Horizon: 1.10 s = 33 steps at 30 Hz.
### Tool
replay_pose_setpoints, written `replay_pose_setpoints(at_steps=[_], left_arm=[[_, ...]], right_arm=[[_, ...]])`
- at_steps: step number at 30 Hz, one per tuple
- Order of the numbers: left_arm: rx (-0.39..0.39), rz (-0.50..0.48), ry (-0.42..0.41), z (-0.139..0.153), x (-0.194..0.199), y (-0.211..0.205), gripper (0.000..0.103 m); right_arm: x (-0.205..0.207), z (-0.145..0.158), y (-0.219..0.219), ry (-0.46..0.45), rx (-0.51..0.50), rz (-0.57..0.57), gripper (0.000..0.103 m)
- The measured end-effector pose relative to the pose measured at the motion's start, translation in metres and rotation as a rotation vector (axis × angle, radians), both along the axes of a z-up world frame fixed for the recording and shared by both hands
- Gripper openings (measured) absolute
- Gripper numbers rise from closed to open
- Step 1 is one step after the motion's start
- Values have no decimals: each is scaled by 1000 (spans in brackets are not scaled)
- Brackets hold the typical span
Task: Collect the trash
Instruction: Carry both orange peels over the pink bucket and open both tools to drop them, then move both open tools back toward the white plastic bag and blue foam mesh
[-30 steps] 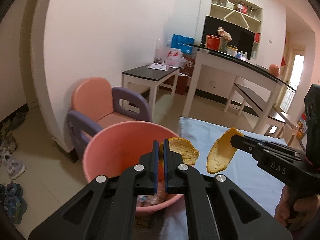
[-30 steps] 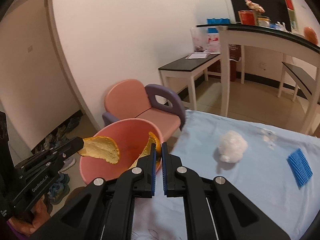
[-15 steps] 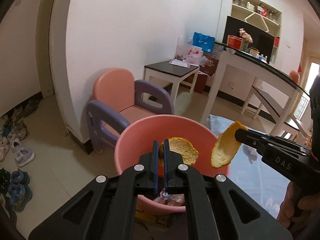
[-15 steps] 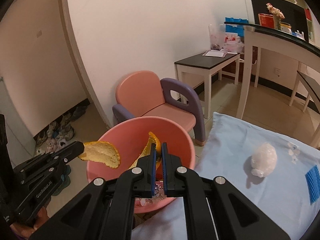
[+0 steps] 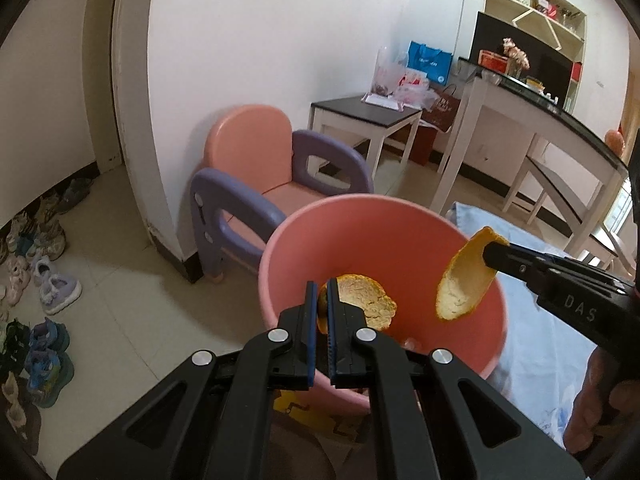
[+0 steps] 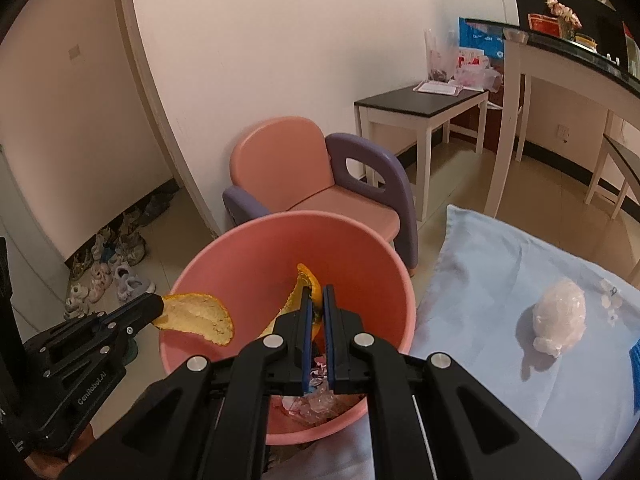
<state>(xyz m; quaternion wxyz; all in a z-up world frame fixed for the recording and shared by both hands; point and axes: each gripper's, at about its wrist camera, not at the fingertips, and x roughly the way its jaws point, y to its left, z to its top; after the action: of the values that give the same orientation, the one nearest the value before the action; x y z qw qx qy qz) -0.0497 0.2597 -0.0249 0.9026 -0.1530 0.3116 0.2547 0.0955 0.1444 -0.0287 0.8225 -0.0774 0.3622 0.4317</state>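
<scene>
- left gripper (image 5: pixel 321 300): jaws clamped on an orange peel piece (image 5: pixel 366 300), held above the pink bucket (image 5: pixel 384 216).
- right gripper (image 6: pixel 315 300): jaws clamped on a second peel piece (image 6: pixel 308 280), above the same bucket.

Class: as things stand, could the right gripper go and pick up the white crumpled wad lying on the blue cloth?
Probably not at once. The path over the blue cloth to the white wad looks free, but the right gripper is shut on an orange peel above the pink bucket, so it would likely have to drop that first.
</scene>
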Motion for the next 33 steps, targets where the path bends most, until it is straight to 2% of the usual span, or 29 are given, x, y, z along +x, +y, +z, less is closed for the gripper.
replay_pose_setpoints(at_steps=[11, 14, 20, 25, 26, 28, 29, 33], left_arm=[[-52, 17, 15, -9, -2, 9, 5], [-81, 20, 6, -9, -3, 12, 8], [-79, 12, -5, -7, -6, 10, 9], [-89, 10, 1, -7, -6, 9, 10], [-94, 10, 1, -7, -6, 10, 14], [-99, 12, -1, -6, -6, 10, 28], [-98, 12, -3, -5, -7, 10, 34], [-85, 4, -6, -1, -6, 4, 35]], right_arm=[[3, -10, 8, 22, -15, 0, 5], [4, -10, 8, 23, -15, 0, 5], [5, -12, 10, 34, -11, -2, 6], [4, -12, 8, 47, 2, -1, 13], [4, -12, 8, 51, 4, 0, 20], [4, -11, 6, 53, 16, -2, 32], [3, -10, 4, 53, 25, -2, 33], [0, -8, -2, 53, 34, -3, 33]])
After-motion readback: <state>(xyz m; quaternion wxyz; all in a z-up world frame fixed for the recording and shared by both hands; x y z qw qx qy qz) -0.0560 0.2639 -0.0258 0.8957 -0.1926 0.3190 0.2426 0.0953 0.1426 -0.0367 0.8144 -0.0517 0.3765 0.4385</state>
